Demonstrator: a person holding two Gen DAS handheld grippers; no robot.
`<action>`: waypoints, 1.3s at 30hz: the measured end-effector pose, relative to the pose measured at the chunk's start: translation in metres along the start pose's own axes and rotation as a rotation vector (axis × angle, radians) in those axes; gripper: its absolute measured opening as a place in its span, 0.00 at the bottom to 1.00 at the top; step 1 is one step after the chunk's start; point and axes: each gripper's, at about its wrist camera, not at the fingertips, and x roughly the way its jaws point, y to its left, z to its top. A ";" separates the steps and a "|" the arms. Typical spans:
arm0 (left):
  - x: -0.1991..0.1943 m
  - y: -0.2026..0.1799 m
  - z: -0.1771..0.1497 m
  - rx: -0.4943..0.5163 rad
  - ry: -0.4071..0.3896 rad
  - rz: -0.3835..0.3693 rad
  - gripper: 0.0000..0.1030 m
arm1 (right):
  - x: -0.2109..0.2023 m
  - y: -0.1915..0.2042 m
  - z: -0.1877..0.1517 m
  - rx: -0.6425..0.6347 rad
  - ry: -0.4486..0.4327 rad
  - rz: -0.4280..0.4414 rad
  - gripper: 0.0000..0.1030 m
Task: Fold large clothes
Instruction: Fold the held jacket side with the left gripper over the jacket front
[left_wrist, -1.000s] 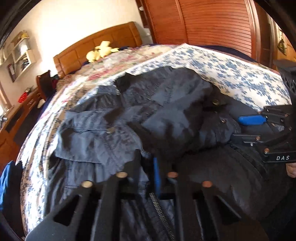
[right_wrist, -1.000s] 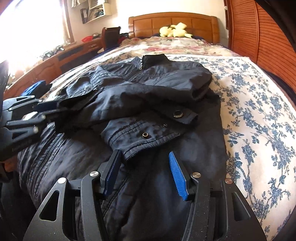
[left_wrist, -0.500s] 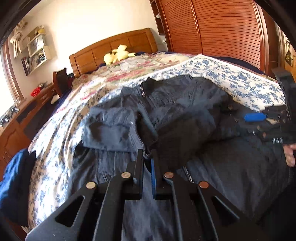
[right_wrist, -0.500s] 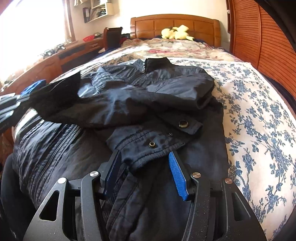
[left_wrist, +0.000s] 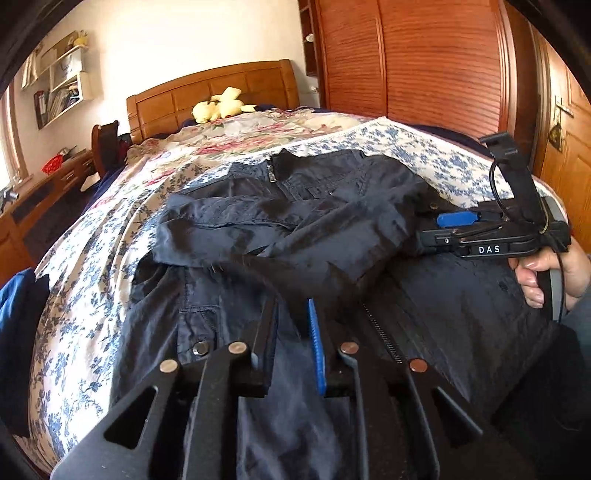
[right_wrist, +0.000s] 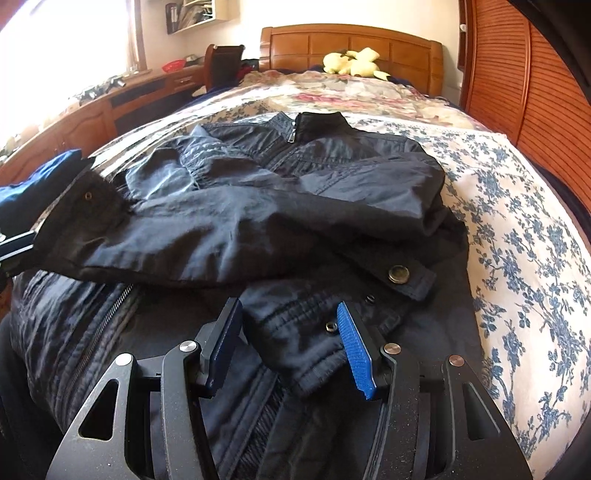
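A dark navy zip jacket (left_wrist: 295, 206) (right_wrist: 295, 192) lies on the bed, collar toward the headboard, both sleeves folded across its front. My left gripper (left_wrist: 293, 314) is shut on the cuff end of one sleeve (left_wrist: 291, 284), holding it over the jacket's lower front. My right gripper (right_wrist: 290, 325) is open, its jaws on either side of the other sleeve's cuff (right_wrist: 325, 325) without clamping it. The right gripper also shows in the left wrist view (left_wrist: 454, 225), held by a hand.
The bed has a blue-flowered sheet (right_wrist: 517, 229) and a rose-patterned quilt (right_wrist: 351, 96) near the wooden headboard (right_wrist: 351, 40). A yellow plush toy (right_wrist: 351, 61) lies there. A wooden wardrobe (left_wrist: 424, 62) stands to the right, a desk (right_wrist: 110, 107) to the left, blue cloth (left_wrist: 14, 306) beside the bed.
My left gripper has pulled the sleeve back toward the jacket's lower edge and swung left. The right gripper has stayed open over the other cuff.
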 end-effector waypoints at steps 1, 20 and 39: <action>-0.002 0.005 0.000 -0.010 -0.003 0.002 0.20 | 0.001 0.001 0.001 0.001 0.001 0.004 0.53; 0.084 0.069 0.009 -0.080 0.151 0.033 0.41 | 0.002 0.008 0.000 -0.010 -0.005 -0.026 0.57; 0.110 0.069 -0.002 -0.062 0.214 -0.007 0.39 | 0.002 0.008 -0.005 -0.016 0.003 -0.026 0.61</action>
